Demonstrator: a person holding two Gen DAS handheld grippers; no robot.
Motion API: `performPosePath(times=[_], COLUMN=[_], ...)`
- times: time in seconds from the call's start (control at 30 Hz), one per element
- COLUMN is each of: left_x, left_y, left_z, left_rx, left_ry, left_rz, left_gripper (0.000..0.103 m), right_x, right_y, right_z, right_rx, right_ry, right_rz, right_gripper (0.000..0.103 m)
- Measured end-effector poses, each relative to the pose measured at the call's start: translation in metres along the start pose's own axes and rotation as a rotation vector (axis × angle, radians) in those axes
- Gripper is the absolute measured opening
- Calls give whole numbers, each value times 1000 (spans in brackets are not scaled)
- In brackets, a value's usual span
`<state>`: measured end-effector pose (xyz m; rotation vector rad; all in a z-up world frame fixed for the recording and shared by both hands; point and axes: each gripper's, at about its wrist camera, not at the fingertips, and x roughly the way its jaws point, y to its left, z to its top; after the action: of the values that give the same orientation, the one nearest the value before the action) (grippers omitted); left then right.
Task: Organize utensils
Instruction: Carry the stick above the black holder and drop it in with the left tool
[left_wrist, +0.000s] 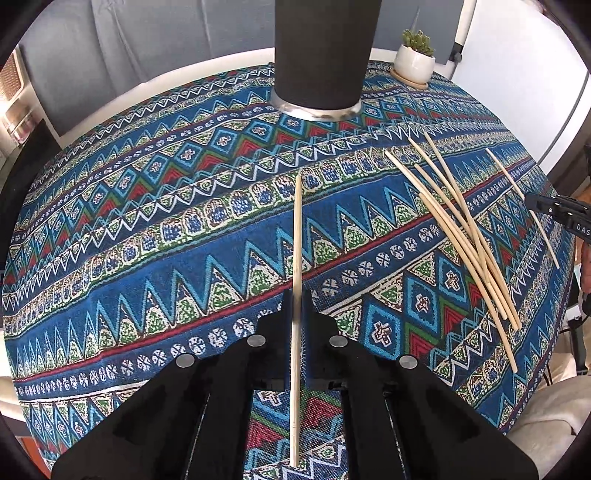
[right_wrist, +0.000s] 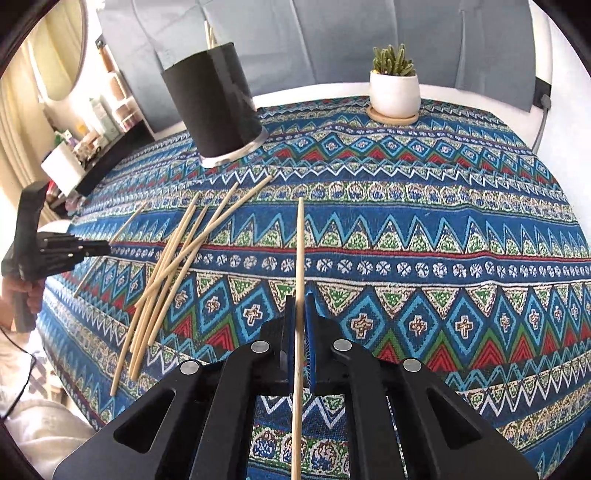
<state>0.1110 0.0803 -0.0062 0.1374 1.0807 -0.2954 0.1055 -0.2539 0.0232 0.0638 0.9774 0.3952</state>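
Closest to me, my left gripper (left_wrist: 296, 295) is clamped on one pale chopstick (left_wrist: 296, 236), which runs straight out between the pads with its tail trailing back under the jaws. My right gripper (right_wrist: 300, 301) pinches a second chopstick (right_wrist: 300, 251) the same way. Both are thin, stiff and almost weightless, smooth enough to swivel in the pads, so I judge a grip near the middle, as now, keeps each from tipping.

Further out, the loose chopsticks (left_wrist: 469, 236) lie crossed in a heap on the patterned tablecloth (left_wrist: 147, 229); one stray chopstick (left_wrist: 524, 206) lies apart from them. Beyond stands the black holder (right_wrist: 214, 107), where I expect these belong, and past it a small potted cactus (right_wrist: 394, 88).

The right wrist view alone shows sticks already poking from the holder's top, and my other gripper with the hand on its grip; the left view crops the holder's rim
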Motion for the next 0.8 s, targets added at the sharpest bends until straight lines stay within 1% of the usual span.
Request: performPosePath(times=[0.07, 0.13, 0.2, 0.3, 0.53, 0.6, 0.67, 0.8], left_x=[-6, -13, -23, -36, -63, -71, -78, -96], left_y=[1, 5, 6, 7, 8, 10, 14, 21], left_z=[3, 6, 9, 13, 32, 42, 51, 70], left_rx=[10, 8, 22, 44, 73, 66, 54, 37], left_ry=[-23, -38, -73, -105, -203, -247, -292, -394], left_rz=[25, 21, 25, 52, 85, 83, 66, 46], left_gripper=[5, 5, 5, 5, 5, 5, 5, 5], right_x=[-8, -15, -21, -30, -46, -51, -54, -60], right_y=[2, 5, 10, 20, 43, 51, 56, 61], right_z=[6, 13, 18, 27, 58, 69, 81, 109], right_rx=[-18, -40, -73, -128, -198, -218, -227, -215], right_ry=[-29, -56, -86, -135, -241, -276, -310, -389], right_rz=[-8, -6, 4, -12, 16, 17, 29, 64], right_gripper=[5, 5, 5, 5, 5, 5, 5, 5])
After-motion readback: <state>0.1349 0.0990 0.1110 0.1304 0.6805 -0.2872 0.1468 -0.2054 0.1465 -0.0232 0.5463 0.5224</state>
